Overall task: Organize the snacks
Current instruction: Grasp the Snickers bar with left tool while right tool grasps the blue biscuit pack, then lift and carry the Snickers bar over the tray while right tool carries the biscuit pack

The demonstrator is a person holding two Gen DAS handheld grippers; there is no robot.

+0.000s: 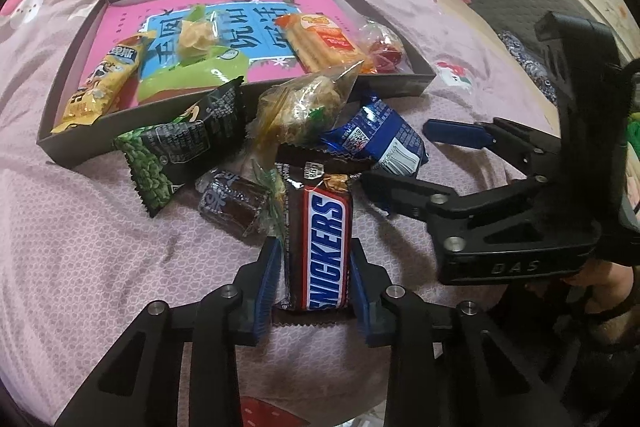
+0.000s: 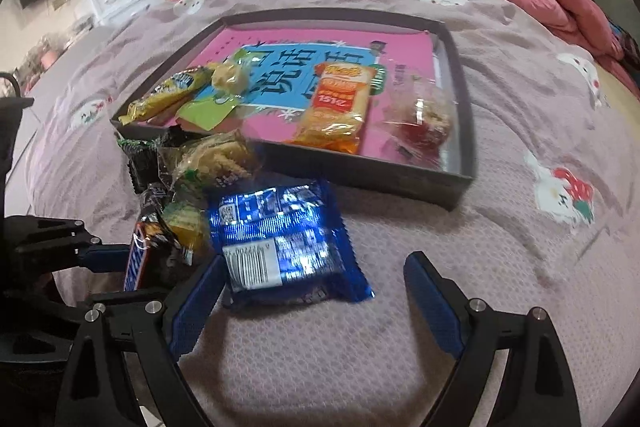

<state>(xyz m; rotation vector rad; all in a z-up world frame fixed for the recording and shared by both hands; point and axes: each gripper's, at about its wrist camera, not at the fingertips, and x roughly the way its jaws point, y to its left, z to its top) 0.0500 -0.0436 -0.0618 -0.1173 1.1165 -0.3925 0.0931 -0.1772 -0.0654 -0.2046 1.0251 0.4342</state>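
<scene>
- Pink-lined tray point(image 1: 240, 131) on the bed: five snacks already inside.
- Left gripper point(image 1: 316, 267) clamped on Snickers bar point(image 1: 324, 251) by the near rim.
- Right gripper point(image 2: 316, 303) wide beside blue packet point(image 2: 280, 247); heap remaining outside.

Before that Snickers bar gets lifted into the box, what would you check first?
1. Left gripper closed on the Snickers bar: ok, both pads sit against the wrapper.
2. Bar free of neighbours: not ok, a clear-wrapped dark sweet touches it.
3. Right gripper out of the way: ok, open, around the near edge of the blue packet.
4. Space in the box: ok, pink floor shows between the snacks.
5. Grip firm enough: cannot tell.
</scene>
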